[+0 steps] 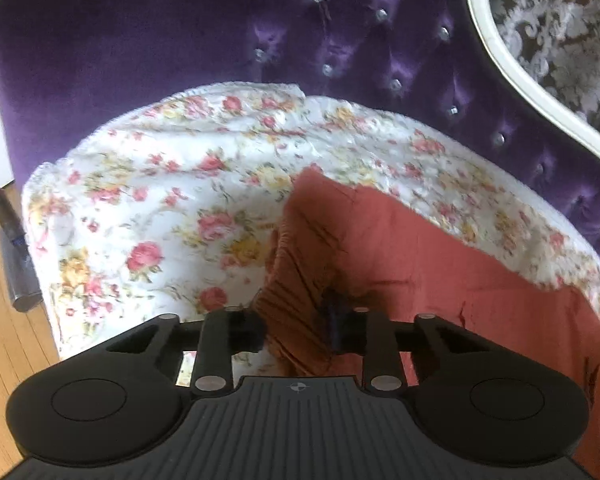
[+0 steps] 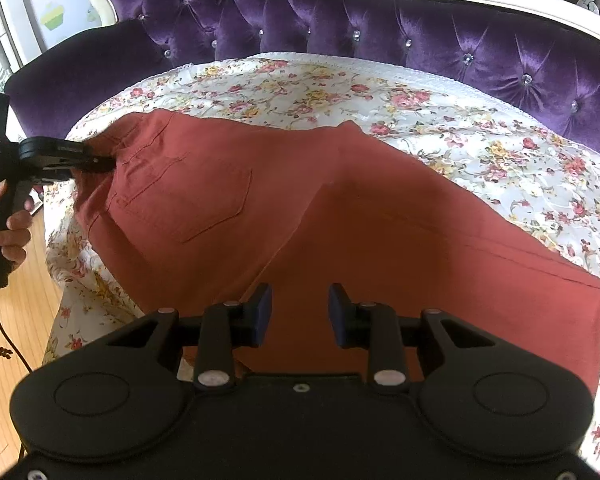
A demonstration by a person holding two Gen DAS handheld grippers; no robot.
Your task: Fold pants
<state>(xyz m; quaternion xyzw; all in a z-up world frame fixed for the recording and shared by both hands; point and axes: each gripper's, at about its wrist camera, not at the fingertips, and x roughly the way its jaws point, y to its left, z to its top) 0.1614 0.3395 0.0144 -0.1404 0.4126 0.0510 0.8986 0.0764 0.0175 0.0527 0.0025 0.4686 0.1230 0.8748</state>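
Rust-red pants [image 2: 340, 208] lie spread on a floral cover [image 2: 500, 152] over a purple sofa, back pocket up. My left gripper [image 1: 298, 330] has its jaws around the gathered waistband [image 1: 296, 280], holding it at the pants' left end; it also shows in the right wrist view [image 2: 96, 162], held by a hand. My right gripper [image 2: 300, 314] is open, hovering over the lower middle of the pants, holding nothing. The pants' leg end [image 2: 572, 312] reaches toward the right.
The tufted purple sofa back [image 2: 420, 28] with a white frame rises behind the cover. A purple armrest [image 1: 100, 60] stands at the left. Wooden floor [image 2: 20, 288] and a black cable lie at the left below the seat edge.
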